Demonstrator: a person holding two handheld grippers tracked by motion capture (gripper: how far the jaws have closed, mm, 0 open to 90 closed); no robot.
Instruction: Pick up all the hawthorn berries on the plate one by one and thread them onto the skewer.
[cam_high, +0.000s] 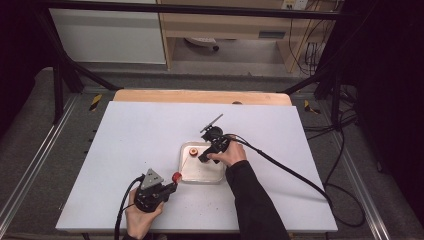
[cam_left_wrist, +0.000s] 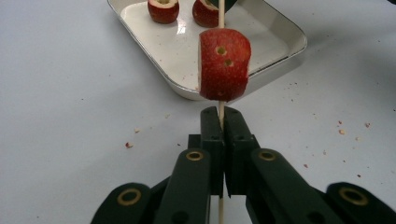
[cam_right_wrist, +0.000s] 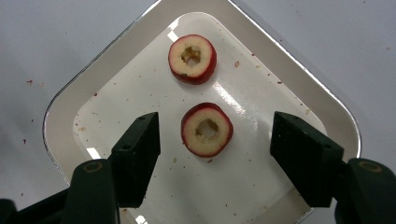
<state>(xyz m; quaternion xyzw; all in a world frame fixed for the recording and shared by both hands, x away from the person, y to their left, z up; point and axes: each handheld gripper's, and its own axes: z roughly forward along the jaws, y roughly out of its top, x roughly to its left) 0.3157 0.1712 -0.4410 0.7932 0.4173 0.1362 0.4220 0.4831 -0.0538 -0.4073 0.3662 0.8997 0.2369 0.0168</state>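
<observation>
— White tabletop (cam_high: 130, 150) is seen from the high view; what is held there?
— A skewer (cam_high: 184, 162) is clamped by the left gripper (cam_high: 171, 186) beside the tray (cam_high: 202, 172).
— And the left gripper view?
— Jaws are shut on the skewer, a fruit piece (cam_left_wrist: 224, 65) threaded just above.
— The right gripper view?
— A cored slice (cam_right_wrist: 207, 129) is framed between wide-apart jaws of the right gripper (cam_right_wrist: 215, 154), untouched.

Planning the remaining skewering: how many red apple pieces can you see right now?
3. One red apple piece sits threaded on the thin wooden skewer; two cored red apple rings lie in the white rectangular tray.
</observation>
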